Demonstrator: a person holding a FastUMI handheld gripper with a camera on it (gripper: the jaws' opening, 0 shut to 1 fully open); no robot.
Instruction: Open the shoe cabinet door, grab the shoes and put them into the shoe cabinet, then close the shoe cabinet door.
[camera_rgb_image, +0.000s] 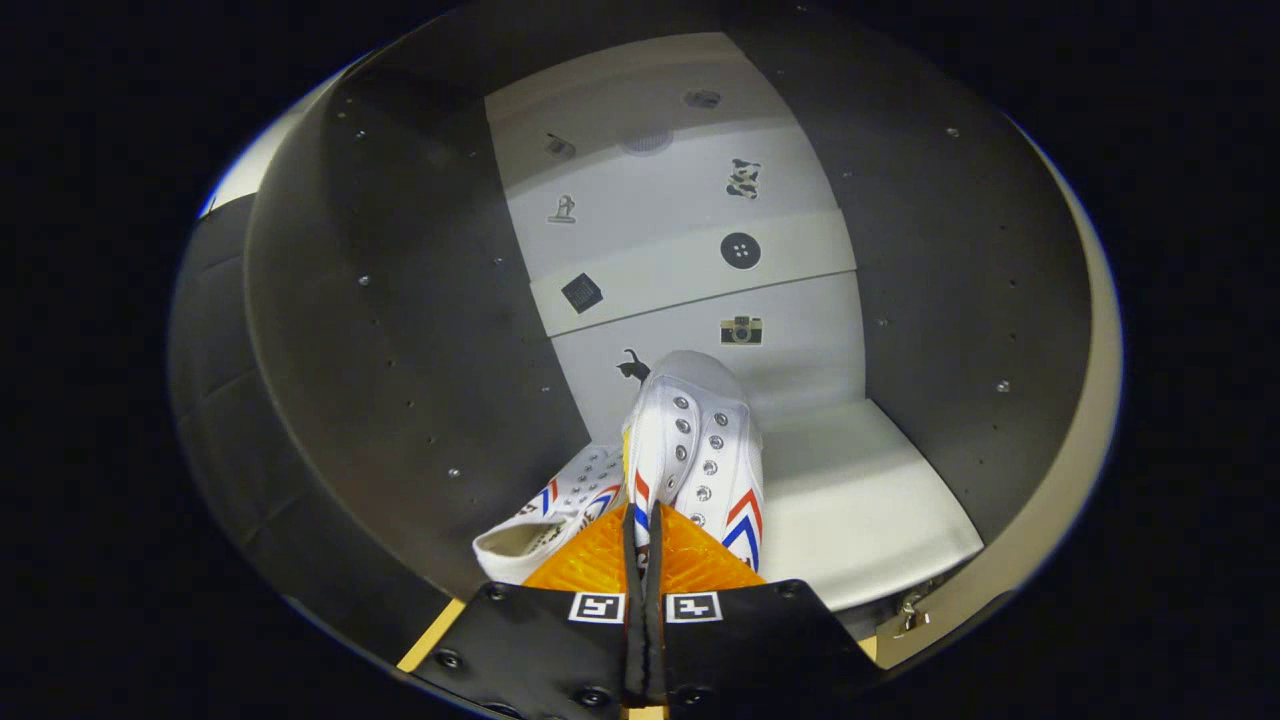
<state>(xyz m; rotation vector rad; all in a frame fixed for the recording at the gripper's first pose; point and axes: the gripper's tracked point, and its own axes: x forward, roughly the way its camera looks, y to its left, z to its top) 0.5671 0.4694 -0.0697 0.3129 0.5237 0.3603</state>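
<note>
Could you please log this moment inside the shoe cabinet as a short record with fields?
gripper: the gripper has its fingers nearly closed on the edge of the white canvas sneaker with red and blue chevrons
held sneaker: toe pointing into the cabinet, above the white shelf
second white sneaker: lies tilted beside the fingers, against the dark side wall
back panel: white, with small stickers
door: open; not yet closed
</note>
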